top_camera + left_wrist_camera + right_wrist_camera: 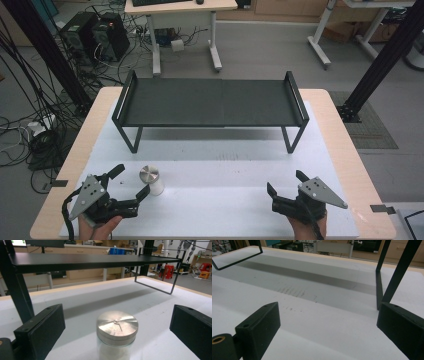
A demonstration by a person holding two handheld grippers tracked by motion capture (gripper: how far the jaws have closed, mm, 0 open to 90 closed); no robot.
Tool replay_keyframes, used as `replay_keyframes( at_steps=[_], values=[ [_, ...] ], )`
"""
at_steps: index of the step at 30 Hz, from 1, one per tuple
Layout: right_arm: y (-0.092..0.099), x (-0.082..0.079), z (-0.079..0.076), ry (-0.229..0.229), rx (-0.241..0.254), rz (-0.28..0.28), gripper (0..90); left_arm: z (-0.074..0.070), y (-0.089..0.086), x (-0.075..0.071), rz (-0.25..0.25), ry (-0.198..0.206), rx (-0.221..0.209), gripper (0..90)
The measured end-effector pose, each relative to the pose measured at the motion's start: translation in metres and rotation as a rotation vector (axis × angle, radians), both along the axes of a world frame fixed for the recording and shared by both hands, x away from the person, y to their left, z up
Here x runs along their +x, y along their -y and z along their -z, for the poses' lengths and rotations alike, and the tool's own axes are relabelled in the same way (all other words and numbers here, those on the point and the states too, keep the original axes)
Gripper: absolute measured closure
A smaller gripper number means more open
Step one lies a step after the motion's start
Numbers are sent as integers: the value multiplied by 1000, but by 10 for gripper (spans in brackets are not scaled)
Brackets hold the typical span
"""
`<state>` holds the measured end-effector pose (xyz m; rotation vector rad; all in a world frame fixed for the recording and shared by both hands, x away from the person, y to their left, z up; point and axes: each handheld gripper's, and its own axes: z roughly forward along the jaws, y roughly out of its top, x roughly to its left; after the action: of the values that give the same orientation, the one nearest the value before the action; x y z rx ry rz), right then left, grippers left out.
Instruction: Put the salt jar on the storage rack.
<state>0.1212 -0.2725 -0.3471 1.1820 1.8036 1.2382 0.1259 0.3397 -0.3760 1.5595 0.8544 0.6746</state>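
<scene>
A small glass jar (151, 180) with a brushed metal lid and white contents stands upright on the white mat (215, 200) near the front left. My left gripper (132, 182) is open, its jaws wide on either side of the jar (116, 333) without touching it. At the front right, my right gripper (285, 183) is open over bare mat, nothing between its jaws. A long black metal shelf (210, 102) on thin legs stands across the back of the mat; the left gripper view shows the shelf (87, 261) from below.
The mat lies on a light wooden table (345, 145). Beyond the table are a desk (180, 10), computer towers (95, 35) with tangled cables, and black frame posts (385, 55) at both sides.
</scene>
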Motion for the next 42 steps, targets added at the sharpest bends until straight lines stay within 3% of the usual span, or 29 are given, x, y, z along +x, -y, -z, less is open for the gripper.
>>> replay_keyframes(
  at_steps=[10,29,42],
  values=[
    [1,-2,1,-1,5,-1,41,7,15,11,3,-24,65,3],
    [4,-3,3,-2,14,1,42,20,29,26,-32,-86,114,15],
    [7,-5,4,-4,20,9,43,26,31,36,-14,-112,117,192]
  ],
)
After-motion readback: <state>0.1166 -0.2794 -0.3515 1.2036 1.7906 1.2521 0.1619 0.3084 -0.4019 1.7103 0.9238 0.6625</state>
